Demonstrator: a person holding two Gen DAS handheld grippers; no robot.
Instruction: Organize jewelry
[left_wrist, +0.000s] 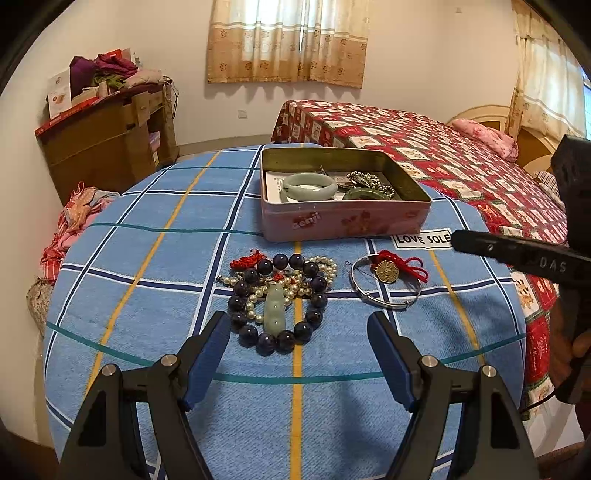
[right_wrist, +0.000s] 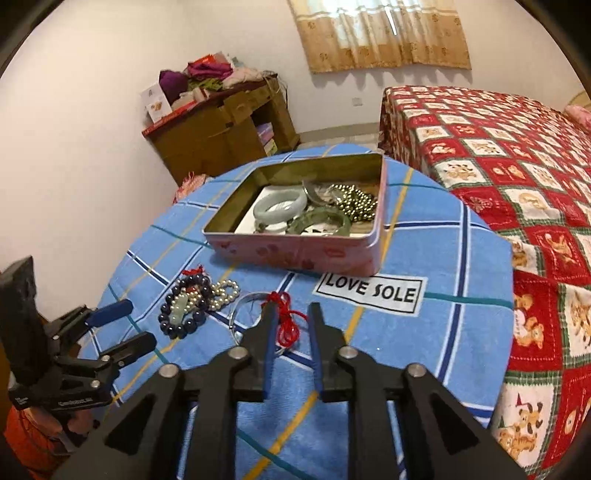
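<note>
Reaching right hand-held gripper (right_wrist: 291, 314), half-open, empty, straddling red cord (right_wrist: 286, 319) on silver bangle (right_wrist: 236, 314); closing low advisable. Left hand-held gripper (left_wrist: 297, 326) hovering wide-open, empty, before bead bracelet (left_wrist: 277, 299); tin (right_wrist: 295, 254) beyond.

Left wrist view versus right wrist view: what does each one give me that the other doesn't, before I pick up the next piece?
Only the left wrist view shows the brass octagonal charm on the red cord and the whole silver bangle.

Only the right wrist view shows the right gripper open over that cord, and the tin's contents from above.

Both show the dark bead bracelet, jade pendant, pearl strand, the tin's two jade bangles, and the open left gripper.
</note>
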